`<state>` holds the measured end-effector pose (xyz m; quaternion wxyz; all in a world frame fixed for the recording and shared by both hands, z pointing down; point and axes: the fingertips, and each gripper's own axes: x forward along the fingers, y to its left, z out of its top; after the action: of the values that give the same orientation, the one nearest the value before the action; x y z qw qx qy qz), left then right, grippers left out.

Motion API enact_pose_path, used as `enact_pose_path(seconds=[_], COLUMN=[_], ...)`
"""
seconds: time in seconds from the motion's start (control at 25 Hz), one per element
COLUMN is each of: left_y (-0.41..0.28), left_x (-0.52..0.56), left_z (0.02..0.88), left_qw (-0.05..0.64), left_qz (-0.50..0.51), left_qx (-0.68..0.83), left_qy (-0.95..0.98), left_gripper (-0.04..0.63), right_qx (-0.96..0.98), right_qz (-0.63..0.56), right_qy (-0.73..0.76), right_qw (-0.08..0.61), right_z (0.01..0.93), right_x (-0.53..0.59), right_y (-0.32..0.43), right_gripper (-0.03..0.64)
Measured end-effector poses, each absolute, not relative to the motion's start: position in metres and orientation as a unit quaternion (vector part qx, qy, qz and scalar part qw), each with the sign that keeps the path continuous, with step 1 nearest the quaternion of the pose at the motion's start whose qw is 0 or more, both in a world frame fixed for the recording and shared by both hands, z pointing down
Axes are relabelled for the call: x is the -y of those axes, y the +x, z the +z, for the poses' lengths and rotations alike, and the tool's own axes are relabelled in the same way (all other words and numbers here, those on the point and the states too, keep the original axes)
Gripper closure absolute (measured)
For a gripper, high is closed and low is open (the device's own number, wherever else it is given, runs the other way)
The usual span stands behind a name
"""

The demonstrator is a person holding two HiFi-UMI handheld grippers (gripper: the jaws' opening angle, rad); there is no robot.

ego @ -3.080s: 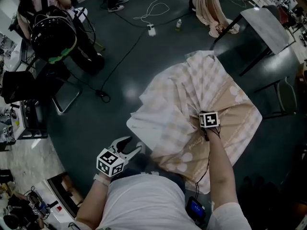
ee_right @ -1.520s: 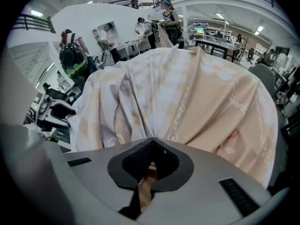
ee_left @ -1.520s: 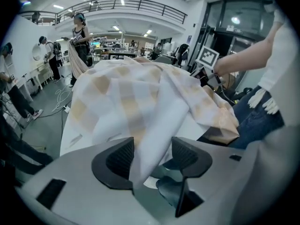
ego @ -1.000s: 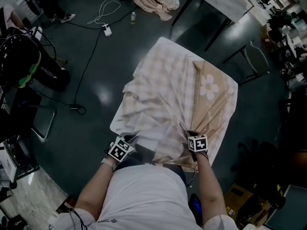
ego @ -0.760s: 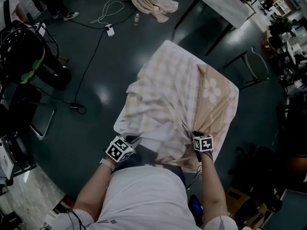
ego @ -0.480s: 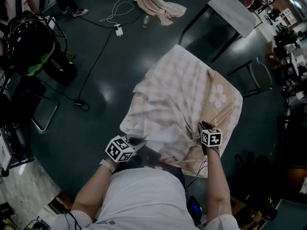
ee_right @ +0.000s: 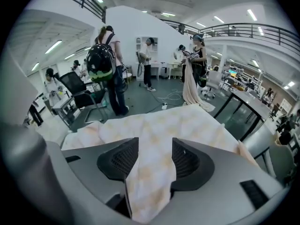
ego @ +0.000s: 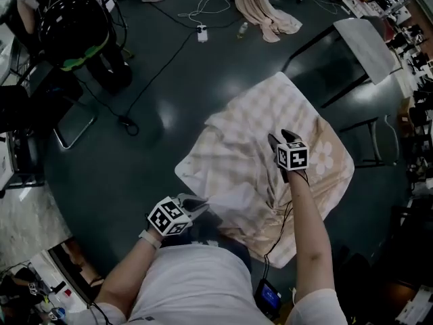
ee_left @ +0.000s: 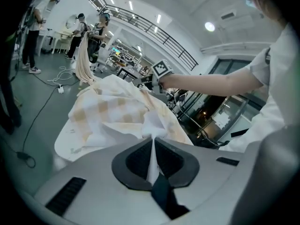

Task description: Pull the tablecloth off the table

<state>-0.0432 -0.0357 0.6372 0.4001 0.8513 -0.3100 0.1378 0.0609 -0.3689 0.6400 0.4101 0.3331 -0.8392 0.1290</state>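
**Tablecloth bunched over the table, left tool pinching its near edge**

Head view. The tablecloth point(ego: 270, 175) sits just right of frame centre. It is soft woven fabric in a pale cream-and-beige check, heavily rumpled, with long creases running toward 6 o'clock. Its 3 o'clock side is plain tan and carries a white flower print point(ego: 325, 151). The cloth drapes in a rough diamond; the table beneath it does not show clearly.

The left tool point(ego: 200, 202) is at the cloth's 8 o'clock corner. In the left gripper view, the left tool point(ee_left: 153, 139) has its ribbed black pads pressed together on a thin white fold of the tablecloth, and the fabric fans out crumpled beyond them.

The right tool point(ego: 281, 138) is above the middle of the cloth, pointing toward 12 o'clock. In the right gripper view, the right tool point(ee_right: 154, 149) has its jaws spread, having just been opening. A band of checked cloth shows in the gap, but the pads are not squeezing it.

The floor point(ego: 162, 100) is dark and glossy. A grey-topped table point(ego: 369, 42) stands at 1 o'clock. A heap of beige fabric point(ego: 267, 12) lies at 12 o'clock, with a white power strip point(ego: 201, 34) near it.
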Motion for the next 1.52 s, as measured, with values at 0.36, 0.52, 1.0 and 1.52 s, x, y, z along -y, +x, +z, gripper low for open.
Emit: enact_pose_path(seconds=[0.36, 0.52, 1.0, 1.52], left_y=[-0.035, -0.039, -0.056, -0.053], left_x=[0.022, 0.017, 0.008, 0.007], left_z=[0.627, 0.624, 0.620, 0.629], left_qw=[0.400, 0.410, 0.431, 0.443], left_qz=[0.127, 0.104, 0.059, 0.050], left_qx=[0.372, 0.390, 0.426, 0.437], left_qy=[0.828, 0.818, 0.793, 0.781], left_gripper=[0.575, 0.574, 0.575, 0.575], right_qx=[0.845, 0.836, 0.817, 0.823], right_qz=[0.121, 0.119, 0.161, 0.194], right_qy=[0.302, 0.319, 0.335, 0.331], right_qw=[0.425, 0.430, 0.440, 0.418], right_z=[0.694, 0.706, 0.741, 0.749], right_x=[0.446, 0.478, 0.527, 0.515], right_y=[-0.001, -0.012, -0.021, -0.023], right_gripper=[0.388, 0.379, 0.351, 0.517])
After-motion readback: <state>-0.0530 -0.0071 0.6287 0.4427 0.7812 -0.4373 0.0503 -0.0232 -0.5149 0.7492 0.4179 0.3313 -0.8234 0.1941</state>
